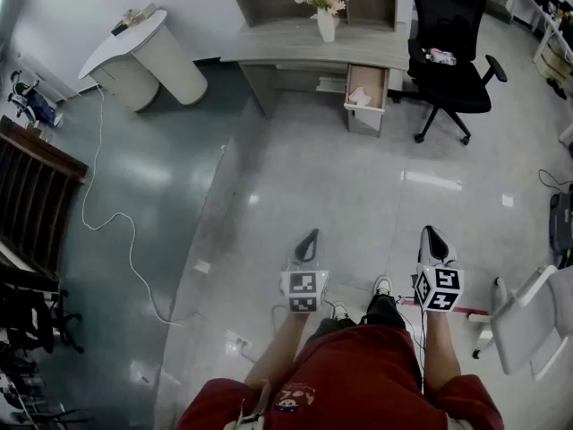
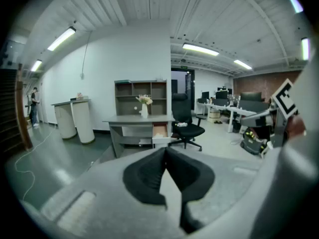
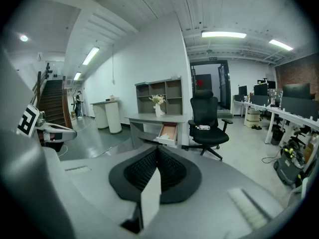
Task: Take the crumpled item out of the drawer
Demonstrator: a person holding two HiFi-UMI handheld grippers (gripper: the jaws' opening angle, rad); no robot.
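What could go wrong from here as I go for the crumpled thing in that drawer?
Left gripper and right gripper are shut, so they may shove the crumpled item in the drawer unless opened first. The office chair close beside the drawer could get bumped. The floor cable at your left might trip you.

The drawer (image 1: 372,81) stands pulled out from the grey desk (image 1: 295,41), beside the black chair, its pale wooden inside exposed; the crumpled item (image 1: 359,98), white and papery, lies inside, toward the drawer's front.
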